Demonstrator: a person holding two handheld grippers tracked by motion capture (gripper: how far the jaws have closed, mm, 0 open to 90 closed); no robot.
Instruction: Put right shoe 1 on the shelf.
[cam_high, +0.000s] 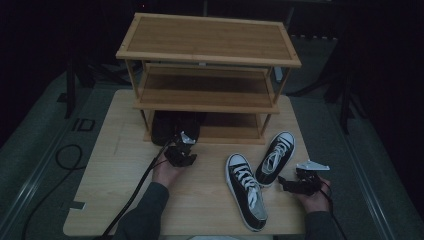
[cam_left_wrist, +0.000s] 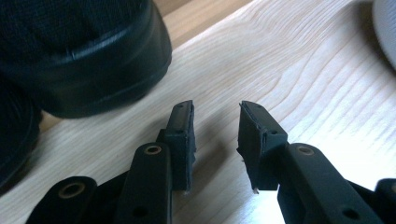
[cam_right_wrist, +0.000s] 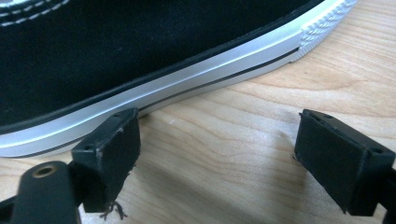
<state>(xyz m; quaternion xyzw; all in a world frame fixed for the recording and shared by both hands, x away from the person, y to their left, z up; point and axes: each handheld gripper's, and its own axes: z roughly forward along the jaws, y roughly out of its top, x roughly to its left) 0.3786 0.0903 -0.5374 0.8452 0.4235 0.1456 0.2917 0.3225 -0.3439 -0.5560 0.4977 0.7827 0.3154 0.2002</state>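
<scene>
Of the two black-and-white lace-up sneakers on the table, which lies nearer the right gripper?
The black canvas sneaker with white toe cap lying beside the wooden rack's foot; the other sneaker lies farther left, nearer the table's front edge.

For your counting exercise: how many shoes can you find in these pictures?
3, perhaps more: one sneaker at the table's front, another sneaker beside it, a black shoe on the rack's bottom shelf. A second black one may sit alongside.

You have a three-tier bamboo shoe rack (cam_high: 207, 37) standing at the far end of the pale wooden table (cam_high: 107, 185), its upper two shelves bare. Around the table lies grey carpet (cam_high: 35, 145), with a black cable loop (cam_high: 67, 156) at the left.
</scene>
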